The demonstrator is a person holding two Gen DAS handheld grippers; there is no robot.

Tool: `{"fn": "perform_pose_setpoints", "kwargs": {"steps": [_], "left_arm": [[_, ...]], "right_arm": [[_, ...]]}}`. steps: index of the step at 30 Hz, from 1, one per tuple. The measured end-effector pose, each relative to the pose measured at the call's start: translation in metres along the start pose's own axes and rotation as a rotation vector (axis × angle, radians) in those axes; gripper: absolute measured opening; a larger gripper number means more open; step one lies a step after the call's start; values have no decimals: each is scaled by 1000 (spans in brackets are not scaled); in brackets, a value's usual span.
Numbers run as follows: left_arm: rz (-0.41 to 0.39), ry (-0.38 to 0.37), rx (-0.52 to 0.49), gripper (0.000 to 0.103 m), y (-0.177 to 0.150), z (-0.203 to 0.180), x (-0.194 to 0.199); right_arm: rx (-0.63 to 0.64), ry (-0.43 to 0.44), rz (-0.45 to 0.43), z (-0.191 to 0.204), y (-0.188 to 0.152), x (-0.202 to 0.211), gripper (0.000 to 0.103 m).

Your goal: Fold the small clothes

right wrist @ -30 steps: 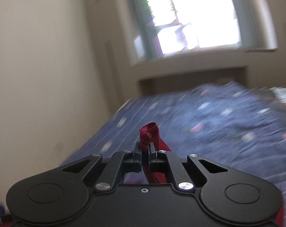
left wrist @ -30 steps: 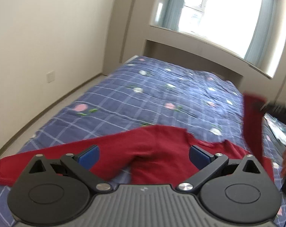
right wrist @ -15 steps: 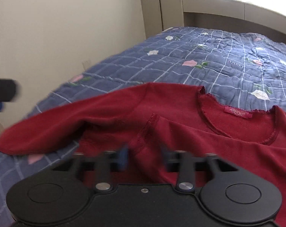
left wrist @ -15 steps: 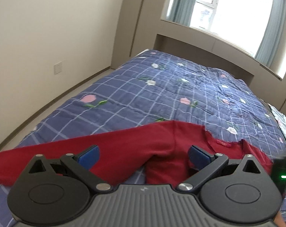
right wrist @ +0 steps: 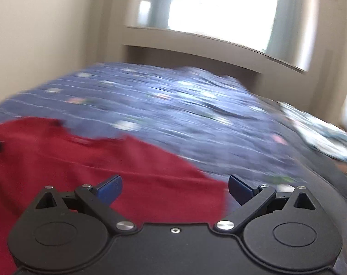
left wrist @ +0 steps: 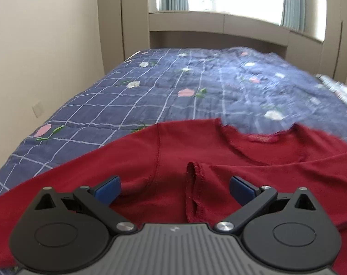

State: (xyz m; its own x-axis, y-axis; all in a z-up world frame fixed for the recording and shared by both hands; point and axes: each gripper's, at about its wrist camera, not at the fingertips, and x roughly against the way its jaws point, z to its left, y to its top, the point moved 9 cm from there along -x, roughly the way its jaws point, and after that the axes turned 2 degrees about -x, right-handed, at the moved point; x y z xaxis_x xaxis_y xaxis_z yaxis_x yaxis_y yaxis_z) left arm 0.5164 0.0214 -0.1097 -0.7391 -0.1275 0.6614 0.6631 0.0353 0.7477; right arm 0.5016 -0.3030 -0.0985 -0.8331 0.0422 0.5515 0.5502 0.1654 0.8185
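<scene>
A red long-sleeved top (left wrist: 196, 151) lies on the bed, neckline toward the far side, one sleeve stretched out to the left. The other sleeve is folded across the body, its cuff (left wrist: 194, 171) just ahead of my left gripper (left wrist: 174, 188). The left gripper is open and empty, low over the top. In the right wrist view the top (right wrist: 81, 165) fills the lower left. My right gripper (right wrist: 175, 186) is open and empty above the top's right edge. That view is blurred.
The bed has a blue checked quilt with flowers (left wrist: 196, 84). A beige wall (left wrist: 36, 45) runs along the left; a window and ledge (left wrist: 219, 16) stand beyond the bed. Pale patterned bedding (right wrist: 322, 137) lies at the right edge.
My right gripper carried the sleeve cuff over the top's body, opened and let it go, then swung right. My left gripper stayed open and moved right, toward the top's middle.
</scene>
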Motion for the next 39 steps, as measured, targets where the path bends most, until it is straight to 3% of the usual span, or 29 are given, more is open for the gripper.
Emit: {"fn": "perform_pose_setpoints", "kwargs": {"steps": [4, 7, 12, 18, 24, 30, 36, 39], "left_arm": [[52, 48, 39, 103, -9, 6, -25], [48, 49, 67, 103, -12, 12, -28], [41, 64, 52, 103, -11, 11, -29], [38, 58, 59, 103, -11, 12, -29], [36, 56, 62, 103, -12, 11, -29], [40, 52, 70, 103, -13, 12, -30], [28, 48, 84, 103, -15, 13, -31], [25, 44, 92, 103, -15, 14, -31]], "right_arm": [[-76, -97, 58, -47, -22, -31, 99], [-108, -140, 84, -73, -35, -42, 99], [-175, -189, 87, -104, -42, -28, 98], [-133, -30, 61, -66, -53, 37, 102], [32, -43, 66, -20, -84, 68, 102], [108, -101, -5, 7, -77, 56, 102], [67, -273, -30, -10, -67, 35, 102], [35, -365, -63, -23, -67, 45, 102]]}}
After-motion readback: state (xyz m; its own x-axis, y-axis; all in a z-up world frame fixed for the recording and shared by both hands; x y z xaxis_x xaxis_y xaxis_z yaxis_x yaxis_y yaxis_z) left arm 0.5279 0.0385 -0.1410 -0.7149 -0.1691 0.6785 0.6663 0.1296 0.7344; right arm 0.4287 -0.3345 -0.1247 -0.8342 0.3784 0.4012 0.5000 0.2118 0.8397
